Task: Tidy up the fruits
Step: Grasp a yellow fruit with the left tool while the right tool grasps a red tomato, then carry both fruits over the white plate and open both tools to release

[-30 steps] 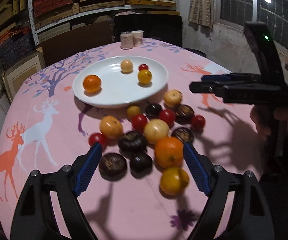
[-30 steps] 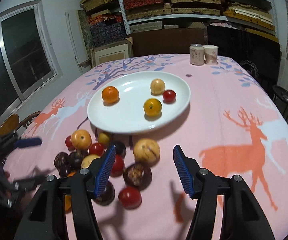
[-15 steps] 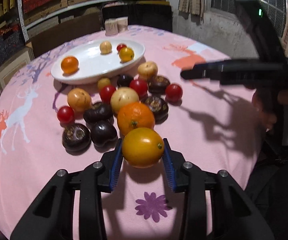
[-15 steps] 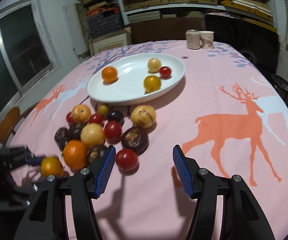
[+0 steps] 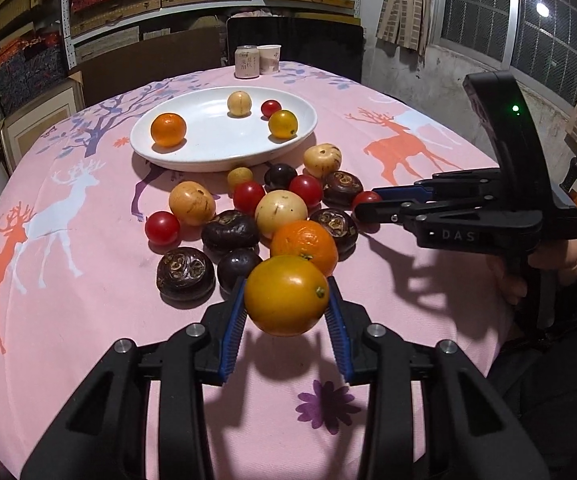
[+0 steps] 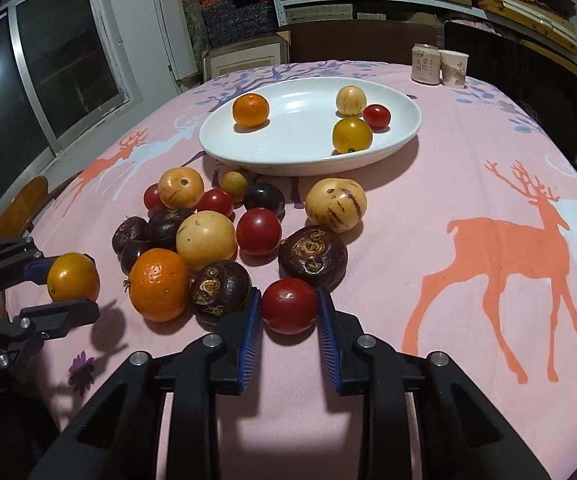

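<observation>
My left gripper [image 5: 285, 284] is shut on a yellow-orange fruit [image 5: 284, 300], held just above the pink tablecloth in front of the fruit pile. The right wrist view shows the same fruit [image 6: 73, 277] at the far left. My right gripper [image 6: 288, 294] is shut on a red tomato [image 6: 289, 308] at the near edge of the pile, beside a dark mangosteen [image 6: 219, 286]. Behind the pile, a white plate [image 5: 208, 162] holds an orange [image 5: 168, 129], a pale fruit, a small tomato and a yellow fruit.
Several loose fruits lie between the plate and the grippers: oranges, pale round fruits, tomatoes, dark mangosteens. A can [image 5: 247, 62] and a paper cup [image 5: 269, 59] stand at the table's far edge. A person's hand [image 5: 548, 258] holds the right gripper's handle.
The left gripper closed on the yellow-orange fruit and still holds it. The right gripper came down to the red tomato and closed on it.
</observation>
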`<state>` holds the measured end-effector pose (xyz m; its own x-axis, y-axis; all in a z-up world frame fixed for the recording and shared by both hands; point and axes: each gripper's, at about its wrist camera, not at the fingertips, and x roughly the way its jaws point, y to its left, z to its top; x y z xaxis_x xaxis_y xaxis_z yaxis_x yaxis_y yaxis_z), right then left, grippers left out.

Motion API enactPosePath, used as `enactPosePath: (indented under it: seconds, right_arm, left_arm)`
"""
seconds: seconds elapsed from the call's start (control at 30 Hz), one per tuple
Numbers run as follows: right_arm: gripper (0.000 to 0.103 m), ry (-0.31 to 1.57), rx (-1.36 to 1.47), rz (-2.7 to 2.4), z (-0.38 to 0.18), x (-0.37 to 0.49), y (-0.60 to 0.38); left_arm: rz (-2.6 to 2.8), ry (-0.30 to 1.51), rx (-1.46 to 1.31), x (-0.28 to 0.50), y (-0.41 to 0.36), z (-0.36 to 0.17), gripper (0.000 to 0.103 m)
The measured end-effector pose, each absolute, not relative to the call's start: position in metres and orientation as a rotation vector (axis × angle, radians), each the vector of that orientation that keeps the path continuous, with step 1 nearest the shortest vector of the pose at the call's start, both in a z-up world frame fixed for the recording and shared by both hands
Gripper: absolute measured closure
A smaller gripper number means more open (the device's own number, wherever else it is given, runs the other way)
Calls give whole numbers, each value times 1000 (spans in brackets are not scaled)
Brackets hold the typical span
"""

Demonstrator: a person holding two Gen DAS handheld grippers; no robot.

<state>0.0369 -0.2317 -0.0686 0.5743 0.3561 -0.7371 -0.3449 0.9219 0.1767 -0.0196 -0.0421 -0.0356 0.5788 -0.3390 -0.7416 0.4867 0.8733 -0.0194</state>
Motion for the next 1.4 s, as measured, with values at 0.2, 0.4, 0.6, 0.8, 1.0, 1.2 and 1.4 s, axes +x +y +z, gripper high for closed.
enactPosePath:
  seconds: [0.2,0.4,0.6,0.8,1.0,1.2,1.4]
  right_arm:
    - [76,853,25,398,-63,31,-236]
    - [76,802,59,417,-43,25,-244]
    - [75,766,99,411,-20,43,-257]
    - [75,738,161,408,9,92,-266]
    - [75,736,163,394,23,149,-252]
    - [75,749,141,382,18,189,-239]
    - [75,786,140,358,1,215,-233]
  left_arm:
    - [-471,820,177,-16,-37,-36,66]
    - [-460,804,142,-11,-29,-28,66]
    - [-450,770,134,14,-29,-9,66]
    - [-437,729,133,66,-41,12,66]
    - [-396,758,133,137,-55,10,66]
    - [-367,812,144,183,-61,-9,66]
    - [-359,853,128,207,-62,-26,66]
